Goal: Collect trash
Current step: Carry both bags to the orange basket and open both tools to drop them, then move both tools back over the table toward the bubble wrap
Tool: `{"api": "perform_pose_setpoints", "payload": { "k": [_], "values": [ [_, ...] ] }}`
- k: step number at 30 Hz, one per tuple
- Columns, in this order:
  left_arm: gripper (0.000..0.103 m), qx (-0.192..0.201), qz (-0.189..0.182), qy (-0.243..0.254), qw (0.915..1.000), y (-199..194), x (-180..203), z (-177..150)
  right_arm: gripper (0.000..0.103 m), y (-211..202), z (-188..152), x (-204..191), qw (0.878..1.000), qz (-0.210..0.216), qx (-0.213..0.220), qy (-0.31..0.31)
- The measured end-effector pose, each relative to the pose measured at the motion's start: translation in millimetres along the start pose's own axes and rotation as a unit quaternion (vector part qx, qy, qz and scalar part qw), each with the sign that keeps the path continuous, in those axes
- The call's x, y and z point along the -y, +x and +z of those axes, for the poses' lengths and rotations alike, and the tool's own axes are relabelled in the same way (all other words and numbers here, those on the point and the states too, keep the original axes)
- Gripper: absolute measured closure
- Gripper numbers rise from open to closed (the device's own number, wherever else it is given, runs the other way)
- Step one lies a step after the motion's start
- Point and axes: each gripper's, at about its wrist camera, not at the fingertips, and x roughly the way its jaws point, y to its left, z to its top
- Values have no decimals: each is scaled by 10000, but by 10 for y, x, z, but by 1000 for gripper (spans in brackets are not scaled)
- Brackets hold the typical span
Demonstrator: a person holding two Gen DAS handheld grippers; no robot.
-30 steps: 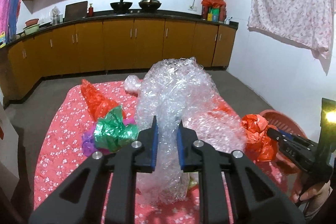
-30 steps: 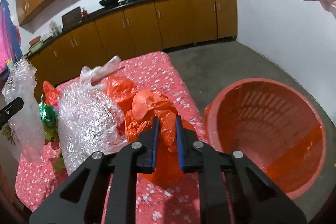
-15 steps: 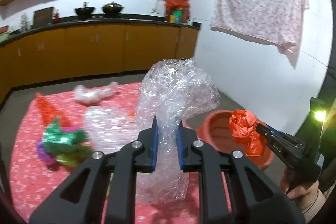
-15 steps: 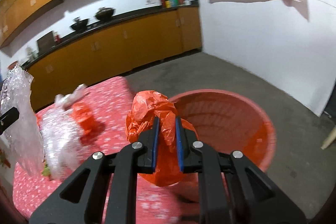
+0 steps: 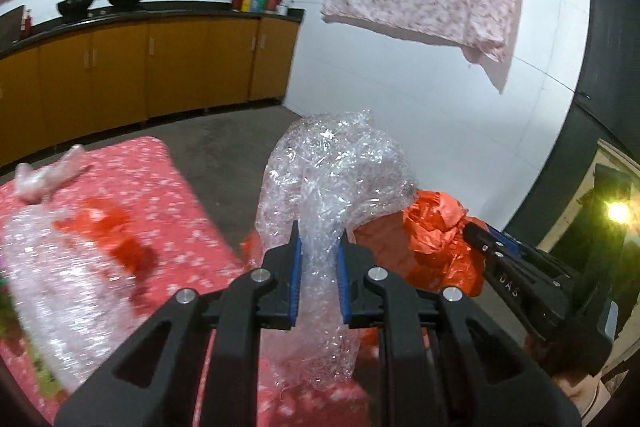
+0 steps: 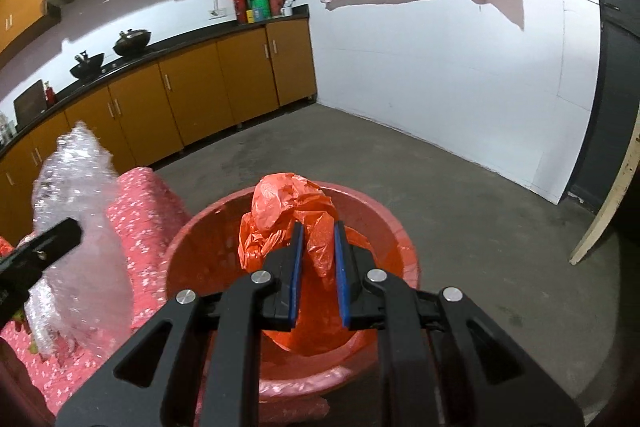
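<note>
Bubble wrap (image 5: 332,187) pinched by left gripper (image 5: 319,281), orange bag (image 6: 292,215) by right gripper (image 6: 317,277); light, crushable, best gripped at bunched folds.

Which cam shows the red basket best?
Right wrist: the red basket shows its rim and slatted inside, below the orange bag. Left wrist: it is almost fully hidden behind the bubble wrap and bag.

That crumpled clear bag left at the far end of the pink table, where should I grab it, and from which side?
Probably from above, pinching the crumpled clear bag at its bunched, raised middle: it lies low and loose on the pink tablecloth, with no stiff edge to catch from the side. Blur hides its finer folds.
</note>
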Motion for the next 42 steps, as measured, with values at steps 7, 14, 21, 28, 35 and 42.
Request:
{"api": "perform_pose_setpoints", "payload": {
  "k": [7, 14, 21, 28, 35, 42],
  "values": [
    [87, -217, -217, 117, 9995, 339, 134, -33, 88, 87, 18, 117, 9999, -15, 10, 145],
    [82, -395, -235, 66, 9989, 541, 177, -45, 88, 116, 0, 115, 9998, 55, 18, 210],
    [46, -424, -64, -109, 9990, 503, 33, -65, 49, 59, -18, 217, 9994, 111, 76, 318],
    [20, -179, 452, -250, 9985, 150, -245, -36, 22, -69, -13, 242, 9993, 57, 202, 297],
    [7, 303, 1361, -144, 9901, -521, -549, -80, 8, -182, -3, -185, 9984, 444, 298, -196],
    [5, 557, 2515, -127, 9662, -1215, -1076, -332, 8, -322, -81, -1004, 9852, 1443, 228, -898]
  ]
}}
